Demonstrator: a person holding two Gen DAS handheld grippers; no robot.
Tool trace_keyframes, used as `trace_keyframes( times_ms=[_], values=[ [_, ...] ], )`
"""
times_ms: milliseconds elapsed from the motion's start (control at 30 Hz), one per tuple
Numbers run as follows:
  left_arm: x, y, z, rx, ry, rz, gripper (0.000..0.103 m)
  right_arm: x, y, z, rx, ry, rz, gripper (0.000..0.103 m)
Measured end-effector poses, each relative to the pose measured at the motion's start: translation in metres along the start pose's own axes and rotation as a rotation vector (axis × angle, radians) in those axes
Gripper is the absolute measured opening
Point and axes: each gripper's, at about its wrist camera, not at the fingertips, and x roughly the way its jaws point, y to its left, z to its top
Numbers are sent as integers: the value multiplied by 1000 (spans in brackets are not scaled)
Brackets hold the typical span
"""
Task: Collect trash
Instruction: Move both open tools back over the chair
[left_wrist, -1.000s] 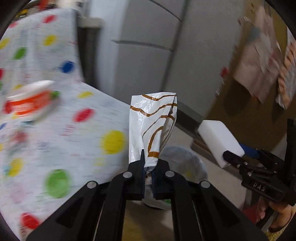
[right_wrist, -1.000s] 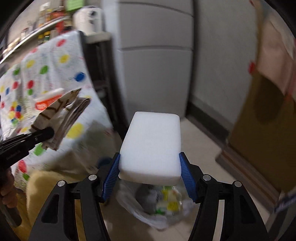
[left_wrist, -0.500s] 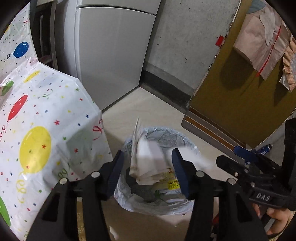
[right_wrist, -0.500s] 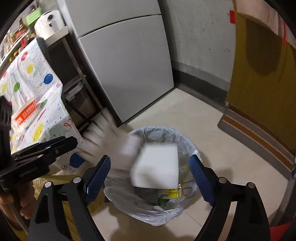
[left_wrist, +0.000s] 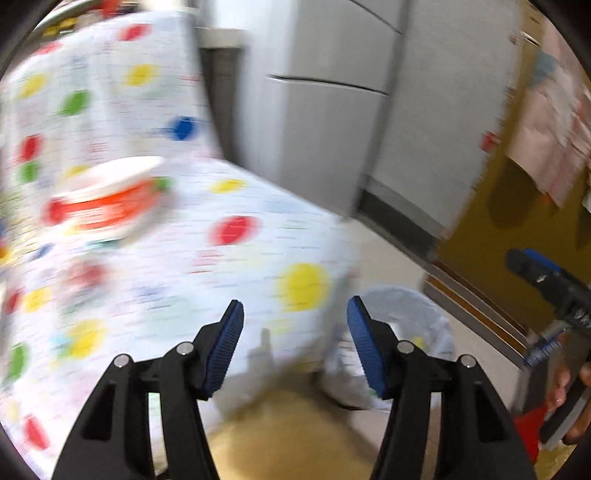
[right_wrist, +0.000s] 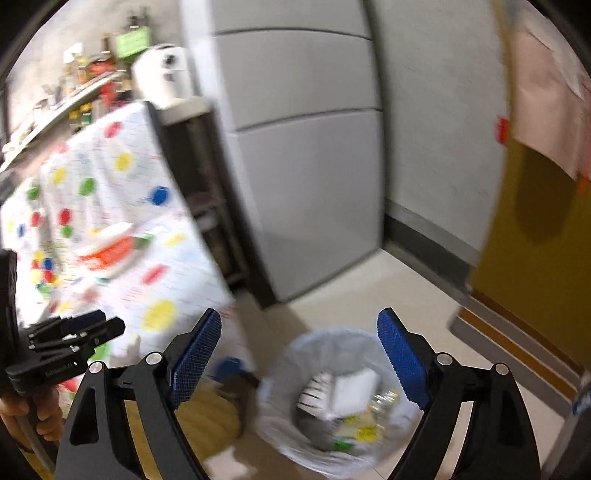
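Both hand-held grippers stand empty with jaws spread wide: the left hand-held gripper (left_wrist: 295, 343) faces a counter draped in a white balloon-print cloth (left_wrist: 207, 258), where a blurred orange-and-white tub (left_wrist: 107, 201) sits upright. The right hand-held gripper (right_wrist: 299, 354) hangs over a plastic-lined round trash bin (right_wrist: 332, 398) on the floor, a white rectangular foam block (right_wrist: 352, 391) lying tilted inside among wrappers.
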Motion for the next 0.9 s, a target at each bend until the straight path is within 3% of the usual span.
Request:
trace_keyframes(
  times_ms=[300, 533, 633, 900],
  values=[
    [-65, 135, -37, -226, -15, 258, 57, 44, 155, 18, -233, 70, 277, 86],
    [-104, 212, -62, -367, -23, 404, 57, 91, 260, -4, -394, 180, 420, 87],
    [-117, 237, -71, -406, -32, 461, 58, 116, 282, -12, -424, 228, 439, 89],
    [-120, 262, -82, -472, -32, 485, 59, 183, 310, -25, -394, 394, 437, 90]
  ],
)
